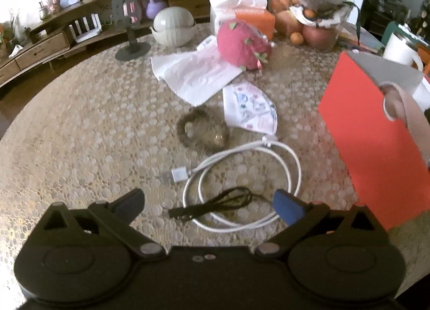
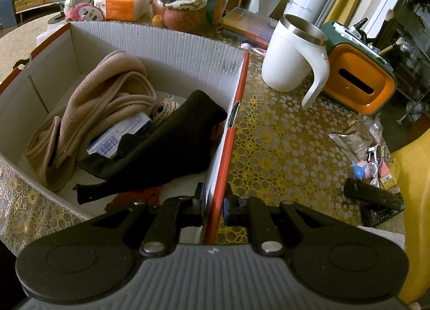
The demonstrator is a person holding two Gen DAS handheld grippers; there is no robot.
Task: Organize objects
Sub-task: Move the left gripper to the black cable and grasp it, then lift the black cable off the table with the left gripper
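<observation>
Left wrist: L gripper (image 1: 209, 204) wide apart over cable (image 1: 242, 175); R gripper (image 2: 215, 206) clamps box wall (image 2: 228, 148).

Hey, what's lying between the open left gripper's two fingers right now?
In the left wrist view, the open left gripper frames a small black wire whisk lying across the near loop of a coiled white charging cable on the lace-patterned tablecloth.
</observation>
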